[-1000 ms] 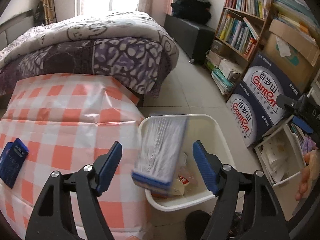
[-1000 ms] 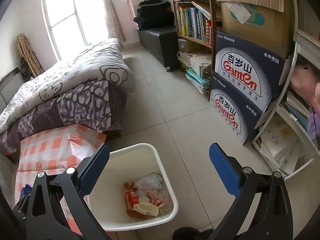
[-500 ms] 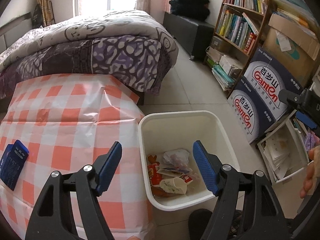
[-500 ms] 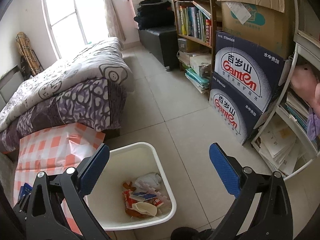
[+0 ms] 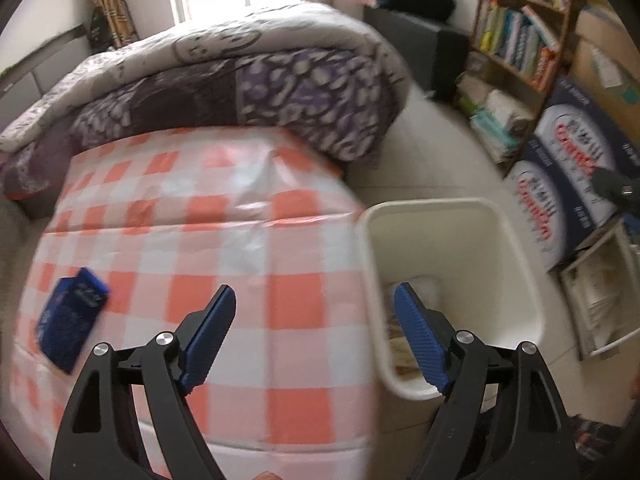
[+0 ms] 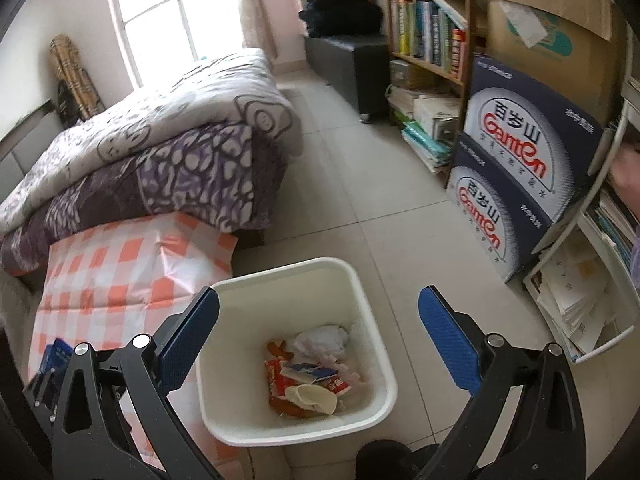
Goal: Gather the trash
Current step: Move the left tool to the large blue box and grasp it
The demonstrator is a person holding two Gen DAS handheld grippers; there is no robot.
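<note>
Covering the low table is an orange-and-white checked cloth (image 5: 224,216), set against a bed piled with a purple patterned quilt (image 5: 248,92) on a pale tiled floor (image 6: 360,184). A white bin (image 6: 360,292) stands just beside the table. The right wrist view looks into it: wrappers and crumpled paper (image 6: 312,372) lie at the bottom. The left wrist view (blurred) hides most of that but shows a blue box (image 5: 72,320) lying on the cloth. The left gripper (image 5: 314,336) hangs over the table edge, jaws opening with nothing between them; the right gripper (image 6: 318,340) is spread wide and empty above the bin. Bookshelves (image 6: 428,28) and stacked navy cartons (image 6: 520,168) line the far side.
</note>
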